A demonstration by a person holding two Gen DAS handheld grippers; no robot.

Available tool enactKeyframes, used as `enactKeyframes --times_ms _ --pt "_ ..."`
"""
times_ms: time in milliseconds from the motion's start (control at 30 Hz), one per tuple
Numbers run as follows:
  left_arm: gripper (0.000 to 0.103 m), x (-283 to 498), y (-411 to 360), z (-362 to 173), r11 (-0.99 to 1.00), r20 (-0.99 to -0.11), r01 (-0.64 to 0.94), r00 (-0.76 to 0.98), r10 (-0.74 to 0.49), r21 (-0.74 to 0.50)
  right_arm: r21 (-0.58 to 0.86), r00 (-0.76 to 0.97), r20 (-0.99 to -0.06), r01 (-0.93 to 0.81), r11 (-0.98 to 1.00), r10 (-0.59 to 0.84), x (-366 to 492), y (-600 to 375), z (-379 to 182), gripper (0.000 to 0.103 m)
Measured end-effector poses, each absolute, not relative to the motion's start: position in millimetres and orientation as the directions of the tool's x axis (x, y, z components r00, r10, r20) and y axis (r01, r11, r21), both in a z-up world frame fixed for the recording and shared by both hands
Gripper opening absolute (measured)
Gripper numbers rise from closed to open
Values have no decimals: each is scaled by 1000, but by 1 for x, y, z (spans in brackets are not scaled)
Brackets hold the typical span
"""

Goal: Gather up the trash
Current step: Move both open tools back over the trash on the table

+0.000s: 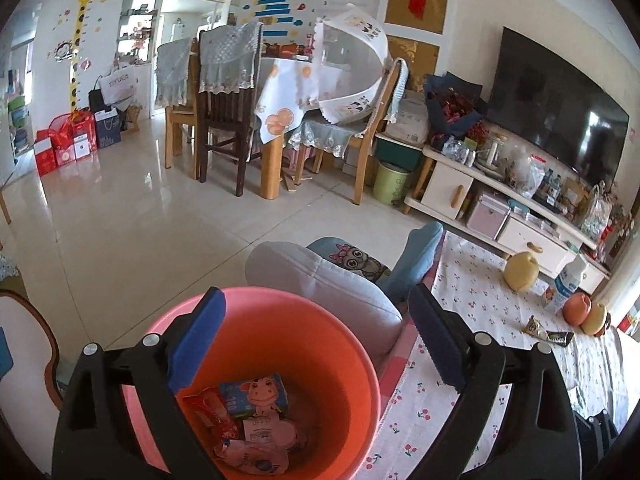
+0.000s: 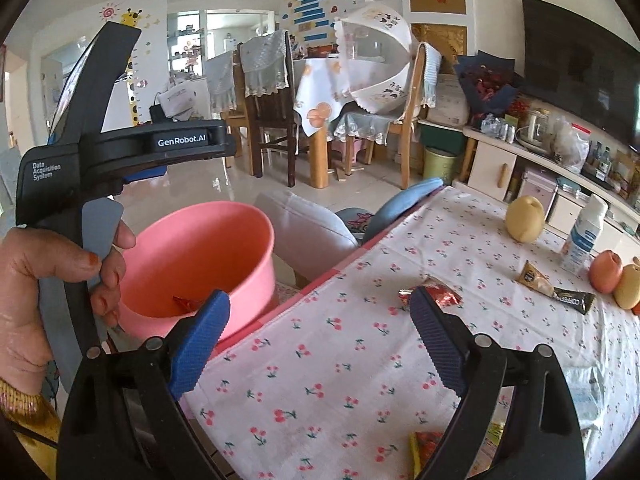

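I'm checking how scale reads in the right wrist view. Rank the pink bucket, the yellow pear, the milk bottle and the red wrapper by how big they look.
1. pink bucket, though it is nearest
2. yellow pear and milk bottle, too close to rank
3. red wrapper

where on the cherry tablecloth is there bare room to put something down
The widest bare patch of the cherry-print tablecloth lies between the pink plastic bucket and the red foil wrapper. Another lies left of the yellow pear. It is crowded around the brown sachet, white milk bottle and red apple.
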State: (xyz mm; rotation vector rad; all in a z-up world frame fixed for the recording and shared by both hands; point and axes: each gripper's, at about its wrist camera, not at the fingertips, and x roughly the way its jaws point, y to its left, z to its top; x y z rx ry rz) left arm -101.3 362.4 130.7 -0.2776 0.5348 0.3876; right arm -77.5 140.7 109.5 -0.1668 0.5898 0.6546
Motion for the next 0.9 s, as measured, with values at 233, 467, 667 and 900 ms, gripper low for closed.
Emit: enactKeyframes --times_ms 233,467,667,900 --pt "94 -89 339 132 912 -547 -398 787 285 -97 24 668 -545 -592 806 507 -81 118 112 90" --pt "94 -81 314 130 926 -550 -376 782 294 -40 48 691 -527 -556 829 494 -80 85 113 90" --pt "94 -70 286 129 939 -556 -343 777 296 20 65 700 -525 -534 843 484 -79 59 111 90" --pt "94 -59 252 125 952 -566 -295 772 289 84 83 708 -522 -512 855 475 -75 31 112 90"
